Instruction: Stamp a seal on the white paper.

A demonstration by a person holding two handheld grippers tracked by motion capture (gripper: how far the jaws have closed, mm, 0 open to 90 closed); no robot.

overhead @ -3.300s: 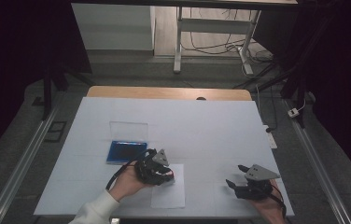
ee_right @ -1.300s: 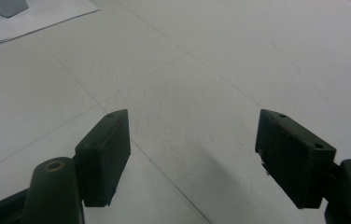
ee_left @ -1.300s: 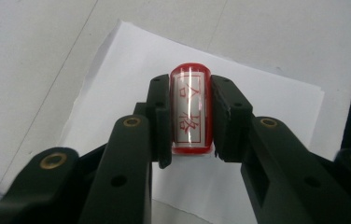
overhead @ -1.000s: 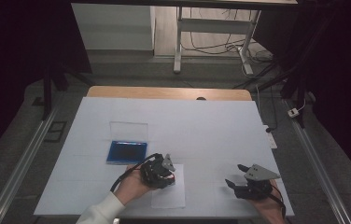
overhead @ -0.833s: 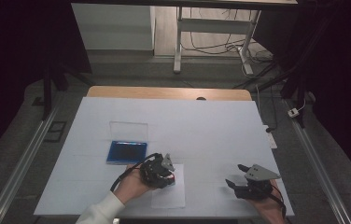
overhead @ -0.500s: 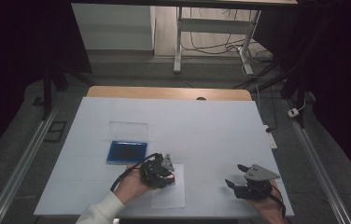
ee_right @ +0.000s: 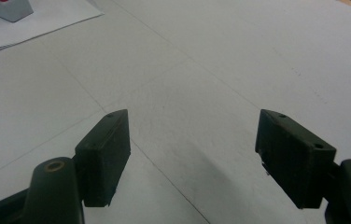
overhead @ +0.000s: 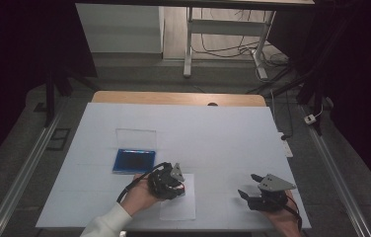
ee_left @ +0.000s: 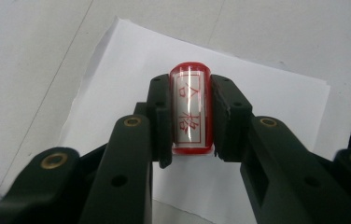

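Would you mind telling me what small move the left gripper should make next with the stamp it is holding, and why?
Probably press straight down, then lift. The left gripper is shut on the red stamp, which stands over the white sheet of paper; no mark shows on the visible paper. The open blue ink pad lies just behind. The right gripper rests open, apart from the sheet.

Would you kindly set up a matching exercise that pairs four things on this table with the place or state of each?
Things:
1. red stamp
2. blue ink pad
3. right tool
4. sheet of paper

Places or states:
A. jaws wide apart over bare table
B. clamped between the left tool's jaws
C. lies flat under the left tool
D. open, with its clear lid standing up behind it

Pairs: 1-B, 2-D, 3-A, 4-C
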